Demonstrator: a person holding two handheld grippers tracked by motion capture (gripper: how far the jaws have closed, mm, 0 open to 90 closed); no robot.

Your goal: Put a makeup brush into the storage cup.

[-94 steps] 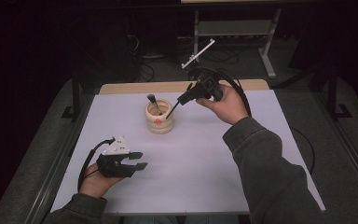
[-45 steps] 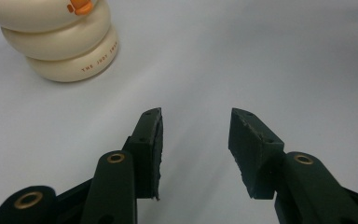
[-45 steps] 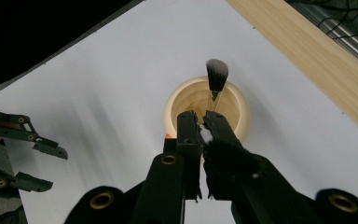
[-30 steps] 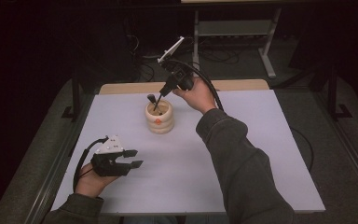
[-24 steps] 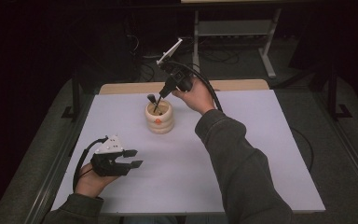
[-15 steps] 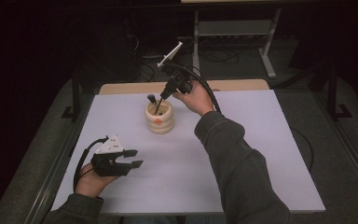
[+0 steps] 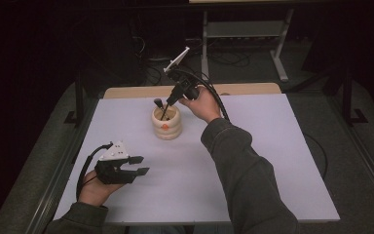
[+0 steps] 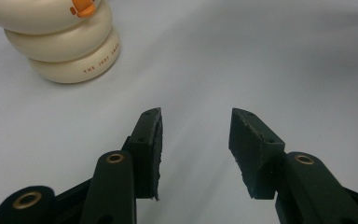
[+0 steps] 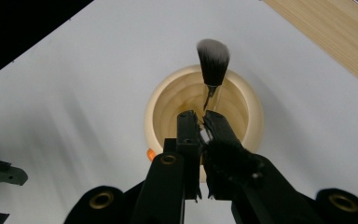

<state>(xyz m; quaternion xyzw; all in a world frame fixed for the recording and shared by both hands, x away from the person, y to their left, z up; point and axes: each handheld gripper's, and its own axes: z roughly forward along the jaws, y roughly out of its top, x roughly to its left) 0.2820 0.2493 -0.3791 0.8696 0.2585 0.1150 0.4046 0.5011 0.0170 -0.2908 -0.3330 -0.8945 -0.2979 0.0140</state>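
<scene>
Nearest, the left gripper [image 7: 135,165] is resting low on the white table sheet [image 7: 272,161], its jaws standing half apart with nothing between them. Farther off, the cream, ring-ribbed ceramic holder with a small orange duck mark [image 7: 166,123] is standing upright near the far middle of the sheet, and the right gripper [image 9: 200,126] is hanging just over its mouth, jaws pinched narrow on what looks like a thin clear handle, though I cannot tell this for sure. A slim makeup brush with a dark, pale-tipped bristle head [image 9: 212,58] is leaning inside the holder. The brush is likely handling light, stiff and slippery, so the handle below the soft bristles is the spot to grip. The holder's rim is crowding any sideways move. Beyond, a wooden table edge [image 7: 243,89] is showing.
</scene>
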